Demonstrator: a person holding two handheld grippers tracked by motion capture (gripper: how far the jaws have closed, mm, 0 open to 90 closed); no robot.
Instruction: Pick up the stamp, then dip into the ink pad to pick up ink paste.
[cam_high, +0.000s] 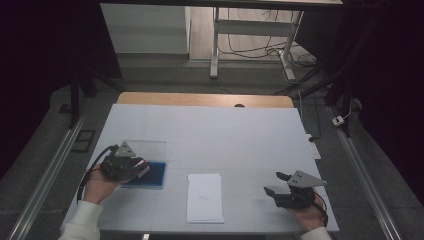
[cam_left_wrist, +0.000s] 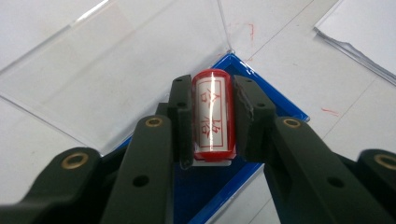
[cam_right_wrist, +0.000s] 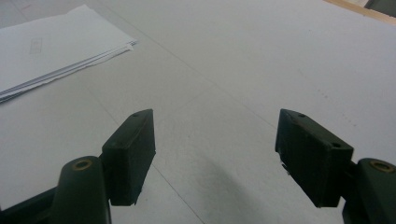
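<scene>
A red stamp (cam_left_wrist: 212, 116) with a white label of red characters lies clamped between the jaws of my left gripper (cam_left_wrist: 212, 105), which is shut on it. Beneath it sits a blue ink pad tray (cam_left_wrist: 219, 191) with its clear lid (cam_left_wrist: 112, 70) hinged open. From the high view the left gripper (cam_high: 142, 169) hovers over the blue tray (cam_high: 152, 175) at the table's left. My right gripper (cam_right_wrist: 215, 140) stands open with nothing between its jaws, low above bare table. It rests at the front right (cam_high: 277, 184).
A stack of white paper (cam_high: 204, 197) lies at the front middle of the white table (cam_high: 225, 135), also showing as paper (cam_right_wrist: 51, 46) to the left of the right gripper. Beyond the table stand desk legs and cables on the floor.
</scene>
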